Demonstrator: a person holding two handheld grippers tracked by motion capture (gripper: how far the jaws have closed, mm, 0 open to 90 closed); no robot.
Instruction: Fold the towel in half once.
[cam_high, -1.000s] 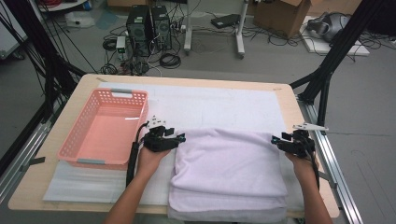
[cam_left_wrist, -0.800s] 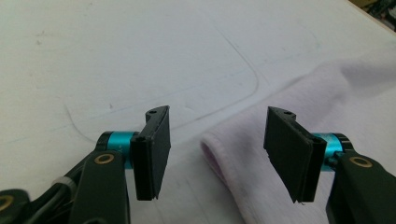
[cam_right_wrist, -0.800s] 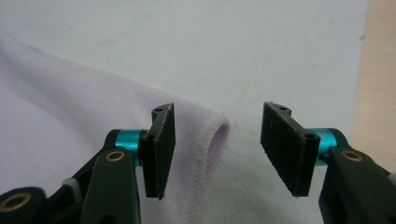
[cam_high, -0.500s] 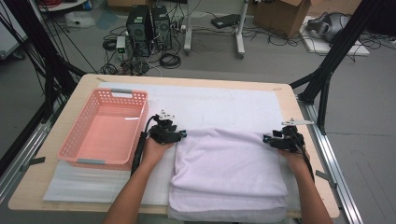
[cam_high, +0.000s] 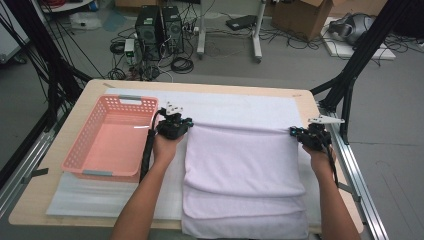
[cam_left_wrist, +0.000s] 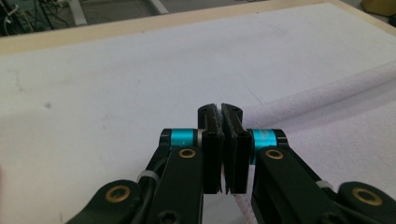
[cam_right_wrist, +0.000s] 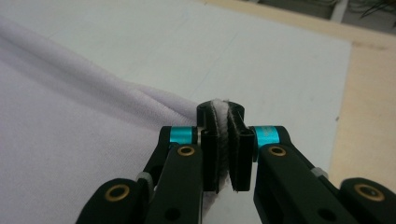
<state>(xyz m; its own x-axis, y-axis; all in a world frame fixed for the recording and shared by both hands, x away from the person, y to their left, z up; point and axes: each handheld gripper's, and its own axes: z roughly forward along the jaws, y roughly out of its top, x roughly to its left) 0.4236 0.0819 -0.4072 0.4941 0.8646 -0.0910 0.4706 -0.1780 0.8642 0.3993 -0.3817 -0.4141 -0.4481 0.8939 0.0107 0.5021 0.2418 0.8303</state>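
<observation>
Pinching the far edge of one folded lilac towel (cam_high: 242, 175), two handheld grippers sit at its far corners on a wooden table (cam_high: 45, 200). The left gripper (cam_high: 186, 125) has just closed; from the left gripper view its jaws are pressed together with a thin sliver of towel (cam_left_wrist: 327, 121) between them, the cloth spreading toward three o'clock. The right gripper (cam_high: 295, 132) has just closed too, clamping a thick fold of towel (cam_right_wrist: 70, 140), which spreads toward nine o'clock in its own view. One white mat (cam_high: 240, 107) covers the table beneath. One pink plastic basket (cam_high: 111, 137) stands at nine o'clock from the towel, just beside the left gripper.
</observation>
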